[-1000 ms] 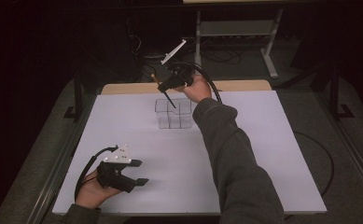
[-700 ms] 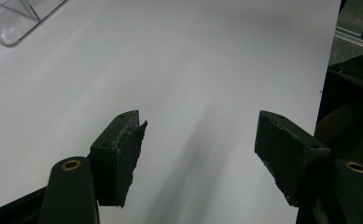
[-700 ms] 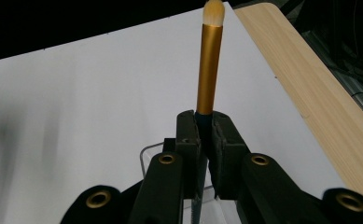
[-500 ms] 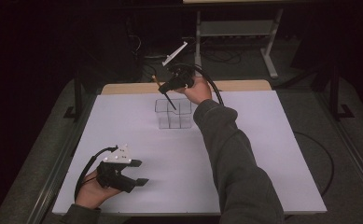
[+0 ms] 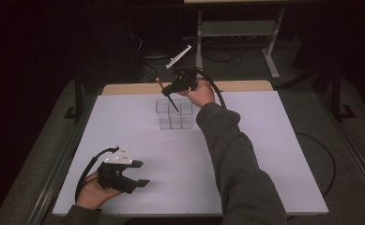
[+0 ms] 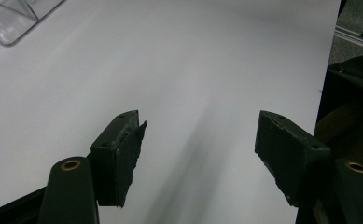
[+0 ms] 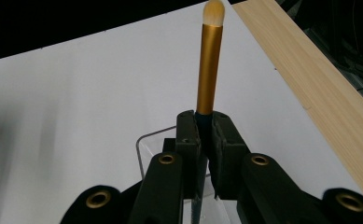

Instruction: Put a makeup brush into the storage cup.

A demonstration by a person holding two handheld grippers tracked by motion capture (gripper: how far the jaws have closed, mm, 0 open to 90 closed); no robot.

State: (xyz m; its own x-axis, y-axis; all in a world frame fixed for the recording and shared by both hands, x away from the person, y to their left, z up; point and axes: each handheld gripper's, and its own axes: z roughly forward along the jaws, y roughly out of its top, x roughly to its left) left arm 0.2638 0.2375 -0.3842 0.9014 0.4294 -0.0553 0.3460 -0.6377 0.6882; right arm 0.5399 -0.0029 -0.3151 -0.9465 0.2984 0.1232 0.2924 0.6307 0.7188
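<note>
Makeup brush (image 7: 209, 70): gold ferrule, pale bristle tip, dark handle; clamped between jaws of right gripper (image 7: 206, 135), upper centre of high view, handle end slanting down into clear compartmented organizer (image 5: 173, 114) on white table sheet (image 5: 264, 154). Left gripper (image 6: 200, 154): jaws apart, empty, lower left of high view.

We see the brush (image 7: 209, 70) clamped in the right hand-held gripper (image 5: 171, 90), just above the organizer (image 5: 173, 114); the left hand-held gripper (image 5: 140, 173) sits on the counter (image 5: 264, 154), well nearer us.
</note>
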